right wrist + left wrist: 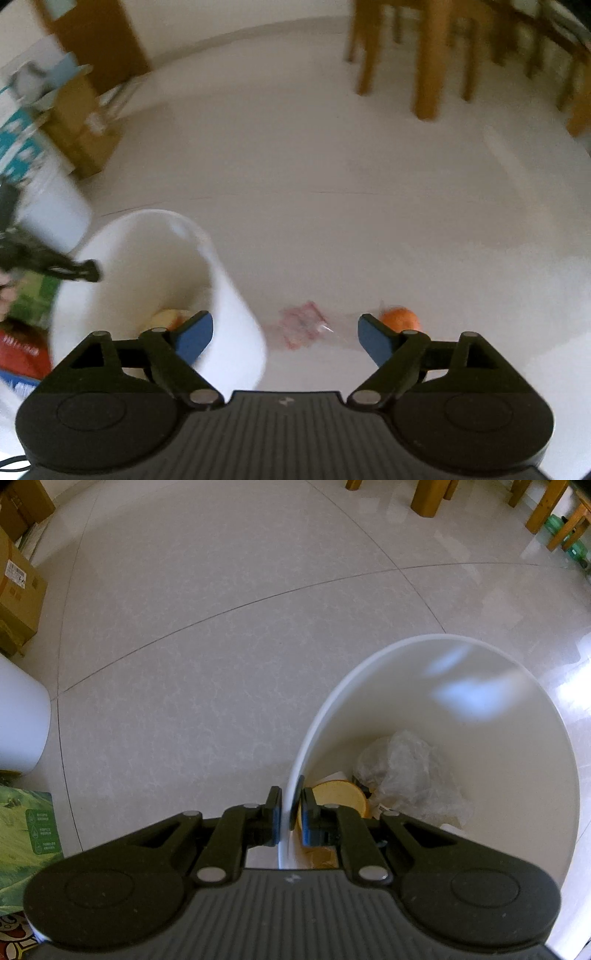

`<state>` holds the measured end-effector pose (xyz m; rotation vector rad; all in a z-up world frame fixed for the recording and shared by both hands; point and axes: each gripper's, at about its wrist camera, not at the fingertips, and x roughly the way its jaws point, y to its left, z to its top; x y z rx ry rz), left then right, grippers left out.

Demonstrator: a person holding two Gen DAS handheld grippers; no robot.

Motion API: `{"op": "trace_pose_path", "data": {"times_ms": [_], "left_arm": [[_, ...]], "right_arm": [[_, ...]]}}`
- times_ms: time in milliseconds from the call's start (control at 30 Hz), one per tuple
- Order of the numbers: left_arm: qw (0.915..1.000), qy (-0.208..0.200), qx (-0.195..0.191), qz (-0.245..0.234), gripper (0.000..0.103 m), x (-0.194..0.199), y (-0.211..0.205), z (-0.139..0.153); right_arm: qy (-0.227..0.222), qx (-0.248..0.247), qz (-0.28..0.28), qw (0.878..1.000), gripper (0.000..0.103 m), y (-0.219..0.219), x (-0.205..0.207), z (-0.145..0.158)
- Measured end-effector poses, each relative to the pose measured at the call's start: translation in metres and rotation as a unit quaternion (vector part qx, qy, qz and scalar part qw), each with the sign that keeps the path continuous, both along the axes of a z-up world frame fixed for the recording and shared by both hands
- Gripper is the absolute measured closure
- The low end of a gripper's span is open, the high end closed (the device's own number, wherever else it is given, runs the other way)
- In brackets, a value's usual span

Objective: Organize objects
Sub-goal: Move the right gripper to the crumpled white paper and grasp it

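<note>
- White bin [480, 716] rim sat pinched in the left gripper [290, 818]; contents partly hidden.
- Right gripper [285, 338] gaped empty over a blurred pink wrapper [303, 326].

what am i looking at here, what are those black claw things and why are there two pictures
Each picture comes from a camera mounted on a hand-held gripper, looking forward along its two fingers. A person carries one in each hand; there is no robot arm.

In the left camera's view, the left gripper is shut on the rim of a white bin, holding it. Inside lie a crumpled clear plastic bag and a round yellowish lid-like thing.

In the right camera's view, which is blurred, the right gripper is open and holds nothing. Ahead of it on the pale tiled floor lie a pink wrapper and an orange fruit. The same bin stands to the left.
</note>
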<state>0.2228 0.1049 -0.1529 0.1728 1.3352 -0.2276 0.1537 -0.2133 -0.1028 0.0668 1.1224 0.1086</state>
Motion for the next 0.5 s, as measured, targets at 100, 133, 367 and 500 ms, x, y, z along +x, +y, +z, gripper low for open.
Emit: {"op": "trace_pose_path", "data": {"times_ms": [100, 133, 367, 500], "left_arm": [[1.0000, -0.001, 0.001, -0.001, 0.094, 0.000, 0.000, 0.000], [1.0000, 0.000, 0.001, -0.001, 0.094, 0.000, 0.000, 0.000], [1.0000, 0.003, -0.001, -0.002, 0.094, 0.002, 0.000, 0.000], [1.0000, 0.003, -0.004, -0.003, 0.094, 0.003, 0.000, 0.001]], "right_arm": [[0.016, -0.018, -0.042, 0.999, 0.011, -0.032, -0.003, -0.022], [0.021, -0.024, -0.063, 0.997, 0.011, -0.045, -0.004, -0.030], [0.062, -0.034, -0.171, 0.983, 0.011, -0.112, -0.011, -0.084], [0.079, -0.063, -0.209, 0.973, 0.011, -0.134, -0.015, -0.112]]}}
